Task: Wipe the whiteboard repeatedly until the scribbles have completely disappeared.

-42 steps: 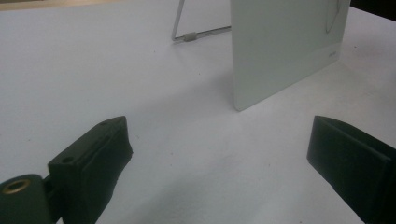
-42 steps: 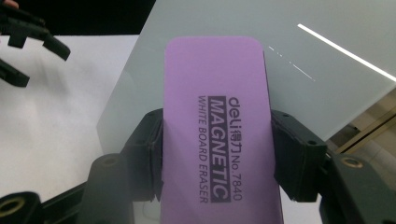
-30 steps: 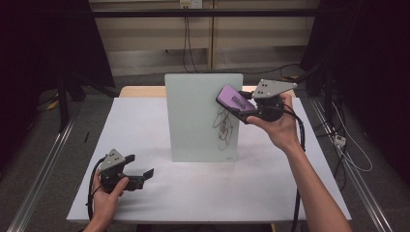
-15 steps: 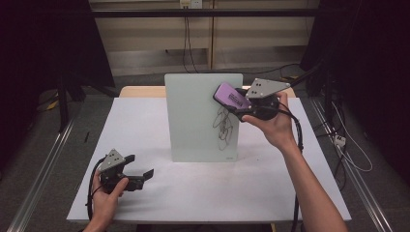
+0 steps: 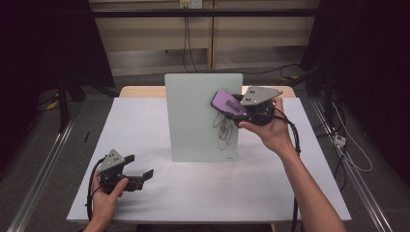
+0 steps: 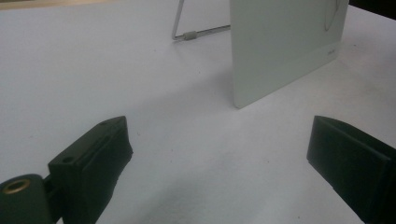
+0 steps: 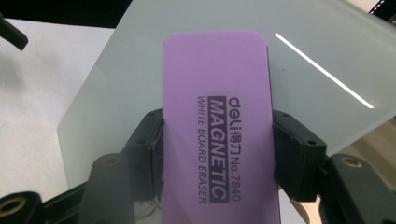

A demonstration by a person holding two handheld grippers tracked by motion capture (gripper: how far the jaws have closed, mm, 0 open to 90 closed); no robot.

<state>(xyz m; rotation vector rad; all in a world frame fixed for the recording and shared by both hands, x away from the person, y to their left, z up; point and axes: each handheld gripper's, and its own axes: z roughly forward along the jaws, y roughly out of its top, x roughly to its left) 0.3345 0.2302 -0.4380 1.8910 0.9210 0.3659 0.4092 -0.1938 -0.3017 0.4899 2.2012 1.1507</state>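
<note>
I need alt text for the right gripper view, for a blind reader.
The right gripper clamps a purple whiteboard eraser between its two black jaws, printed "MAGNETIC WHITE BOARD ERASER". Behind it stands a pale glass board on a white table.

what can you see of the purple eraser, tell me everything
The purple eraser is a flat, rounded-corner block with a matte, foam-like face printed "deli MAGNETIC WHITE BOARD ERASER No. 7840". The right gripper clamps it by its two long sides, one black jaw on each. It is held up at the upright whiteboard, above the black scribbles.
</note>
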